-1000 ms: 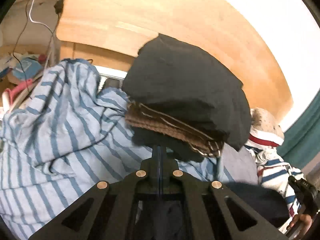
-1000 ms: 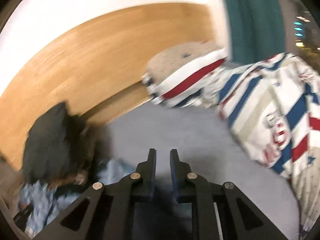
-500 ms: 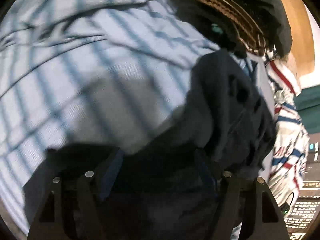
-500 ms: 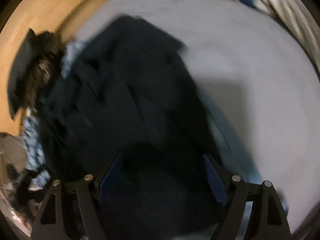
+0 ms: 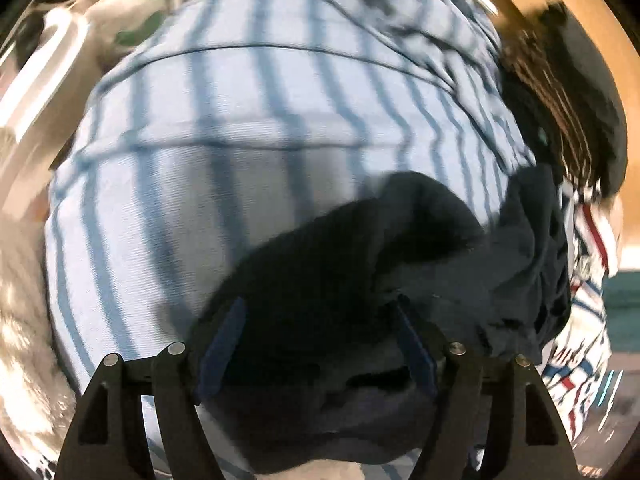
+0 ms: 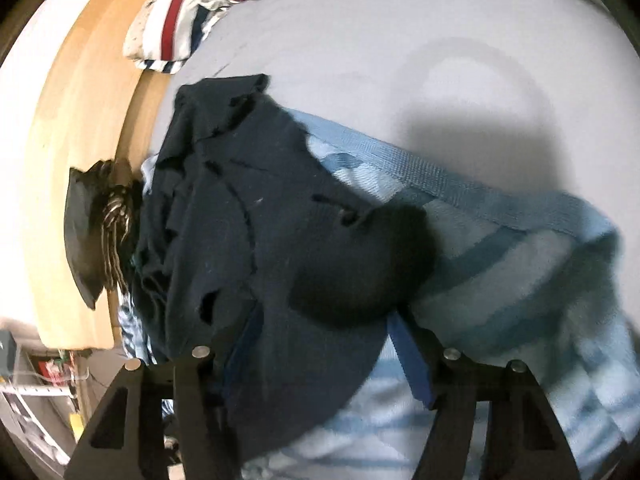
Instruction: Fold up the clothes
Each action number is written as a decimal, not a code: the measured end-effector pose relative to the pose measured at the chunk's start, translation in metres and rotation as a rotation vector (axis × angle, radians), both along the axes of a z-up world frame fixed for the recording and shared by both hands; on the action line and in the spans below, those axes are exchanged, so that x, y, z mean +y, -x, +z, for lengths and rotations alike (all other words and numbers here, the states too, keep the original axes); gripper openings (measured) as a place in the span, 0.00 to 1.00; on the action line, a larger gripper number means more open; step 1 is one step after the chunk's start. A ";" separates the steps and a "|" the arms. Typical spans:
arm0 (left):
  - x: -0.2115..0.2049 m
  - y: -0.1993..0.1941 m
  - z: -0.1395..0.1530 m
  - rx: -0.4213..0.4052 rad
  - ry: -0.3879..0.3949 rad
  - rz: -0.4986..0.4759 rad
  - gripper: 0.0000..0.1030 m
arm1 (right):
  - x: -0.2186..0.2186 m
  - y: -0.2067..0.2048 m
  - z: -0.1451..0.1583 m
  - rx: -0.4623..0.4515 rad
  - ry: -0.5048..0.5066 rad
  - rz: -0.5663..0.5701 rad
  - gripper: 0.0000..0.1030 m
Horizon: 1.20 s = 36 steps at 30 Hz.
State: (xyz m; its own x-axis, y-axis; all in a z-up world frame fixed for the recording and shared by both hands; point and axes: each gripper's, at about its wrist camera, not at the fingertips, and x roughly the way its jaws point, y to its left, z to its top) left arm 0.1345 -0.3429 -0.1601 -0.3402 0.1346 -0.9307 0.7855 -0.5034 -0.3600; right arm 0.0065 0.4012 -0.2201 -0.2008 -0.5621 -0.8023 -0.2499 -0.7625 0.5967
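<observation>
Folding of this piece not yet begun, by the look of it: dark shirt (image 6: 248,216) crumpled on top of the striped blue cloth (image 5: 224,128), on the grey sheet (image 6: 420,40). A small folded stack (image 6: 100,224) already by the wooden headboard (image 6: 80,120), so probably some pieces done; at least the dark one left, perhaps the striped one too.

Left gripper (image 5: 318,340): jaws wide apart, just opened, dark cloth bunched between the fingers; pads apparently not pressing on it. Right gripper (image 6: 324,340): jaws also wide, just closing a little, dark hem between them but gaps at both pads, so nothing held yet.

Left view only: full spread of the striped cloth, with blurred clutter at the left edge. Right view only: open grey sheet, the shirt's whole outline with its creases, and the red-and-blue quilt (image 6: 180,12) at the top. Stack visible in both, clearer in the right one.
</observation>
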 end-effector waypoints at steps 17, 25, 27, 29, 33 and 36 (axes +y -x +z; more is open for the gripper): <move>0.002 -0.036 -0.011 0.068 -0.079 -0.079 0.43 | -0.056 0.017 -0.003 0.020 -0.031 0.155 0.32; 0.014 -0.047 -0.014 0.029 -0.139 -0.085 0.18 | -0.001 -0.016 0.032 -0.001 -0.294 0.096 0.09; 0.020 -0.045 -0.011 0.013 -0.125 -0.117 0.19 | 0.015 -0.032 0.024 -0.035 -0.353 0.087 0.09; 0.021 -0.044 -0.006 0.026 -0.130 -0.128 0.19 | 0.019 -0.040 0.021 -0.042 -0.379 0.069 0.08; 0.005 -0.055 0.010 0.146 -0.122 -0.025 0.55 | 0.005 -0.044 0.046 -0.007 -0.492 0.071 0.60; -0.012 -0.062 0.036 0.247 -0.032 0.043 0.76 | -0.011 -0.049 0.097 0.141 -0.524 0.032 0.80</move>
